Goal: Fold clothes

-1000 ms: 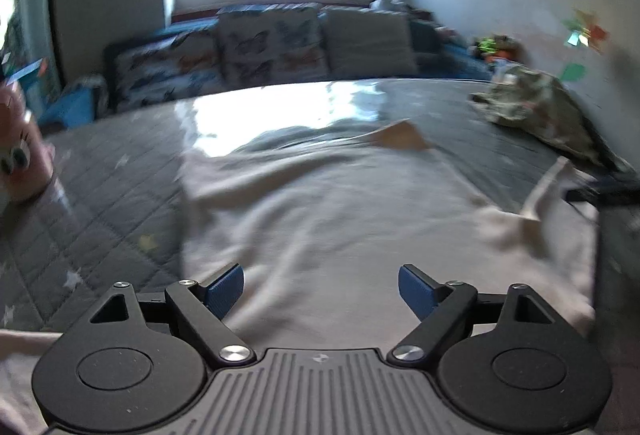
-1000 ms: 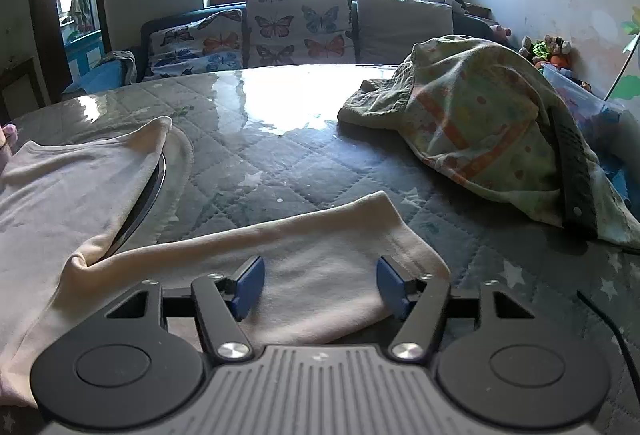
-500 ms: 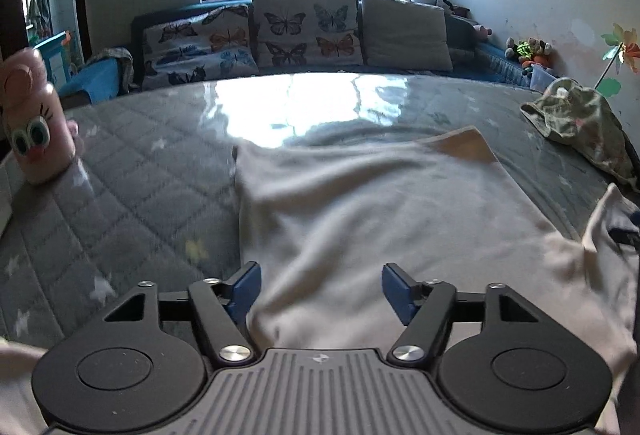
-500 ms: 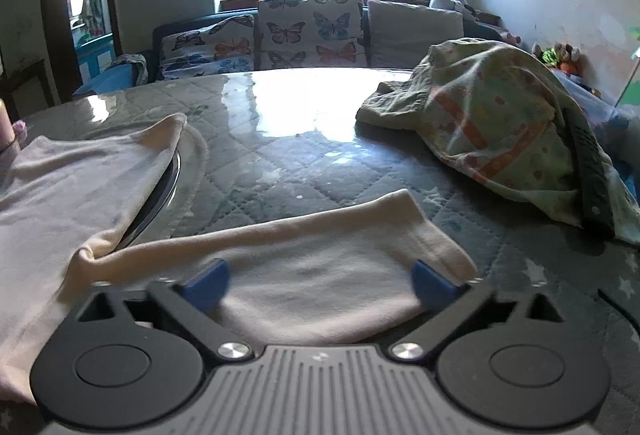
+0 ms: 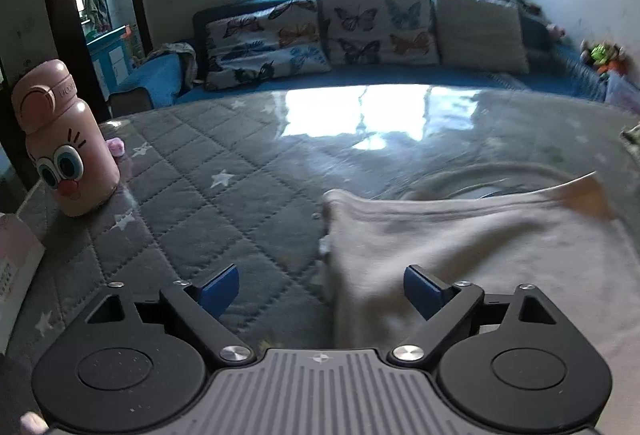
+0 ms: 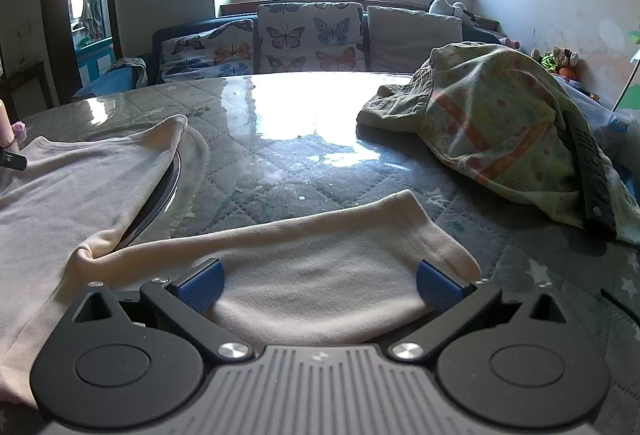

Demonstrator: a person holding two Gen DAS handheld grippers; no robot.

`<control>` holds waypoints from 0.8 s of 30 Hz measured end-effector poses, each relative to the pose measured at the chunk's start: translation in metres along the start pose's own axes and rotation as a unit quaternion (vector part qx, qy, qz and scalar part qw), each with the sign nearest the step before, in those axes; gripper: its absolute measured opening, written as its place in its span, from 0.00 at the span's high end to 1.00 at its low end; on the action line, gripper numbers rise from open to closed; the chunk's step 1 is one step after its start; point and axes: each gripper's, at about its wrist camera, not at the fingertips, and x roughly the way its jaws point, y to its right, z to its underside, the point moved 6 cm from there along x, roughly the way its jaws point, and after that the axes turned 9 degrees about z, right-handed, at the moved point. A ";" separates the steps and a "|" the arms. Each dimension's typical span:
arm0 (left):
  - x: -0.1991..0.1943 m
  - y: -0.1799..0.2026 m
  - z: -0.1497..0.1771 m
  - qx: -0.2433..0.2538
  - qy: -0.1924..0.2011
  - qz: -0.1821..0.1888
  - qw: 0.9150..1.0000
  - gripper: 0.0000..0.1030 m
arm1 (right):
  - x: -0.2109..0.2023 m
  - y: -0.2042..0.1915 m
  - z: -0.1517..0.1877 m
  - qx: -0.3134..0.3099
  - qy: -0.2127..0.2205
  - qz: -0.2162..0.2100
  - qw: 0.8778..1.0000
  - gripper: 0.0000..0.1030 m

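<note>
Left wrist view: left gripper (image 5: 320,285) spread wide, holding nothing, hovering over left edge of cream shirt (image 5: 480,251) on gray quilted table (image 5: 208,211). Pink bottle (image 5: 66,141) upright near table's left edge.

Right wrist view: right gripper (image 6: 318,285) spread wide, empty, straddling shirt sleeve (image 6: 320,255). Shirt body (image 6: 76,191) toward left. Patterned garment (image 6: 496,131) heaped near right edge, well apart.

left gripper (image 5: 322,289): swings left since 0.5 s ago; shirt's left edge now runs between the wide-apart fingers, left finger over bare quilt (image 5: 192,203)
pink bottle (image 5: 66,143): larger, further into view
cream shirt (image 5: 480,255): off to the right in left view
right gripper (image 6: 318,285): spread wide since 1.0 s ago, straddling sleeve (image 6: 320,275)
</note>
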 end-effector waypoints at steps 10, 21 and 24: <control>0.017 -0.024 -0.010 -0.008 0.014 -0.060 0.998 0.01 | 0.001 0.000 0.000 0.000 0.001 0.000 1.000 0.00; 0.018 -0.032 -0.015 -0.011 0.015 -0.082 0.996 0.00 | 0.001 0.000 0.000 0.001 0.001 0.000 1.000 0.00; 0.009 -0.030 -0.012 -0.004 0.016 -0.072 0.997 0.00 | 0.001 0.000 0.000 0.000 0.001 0.000 1.000 0.00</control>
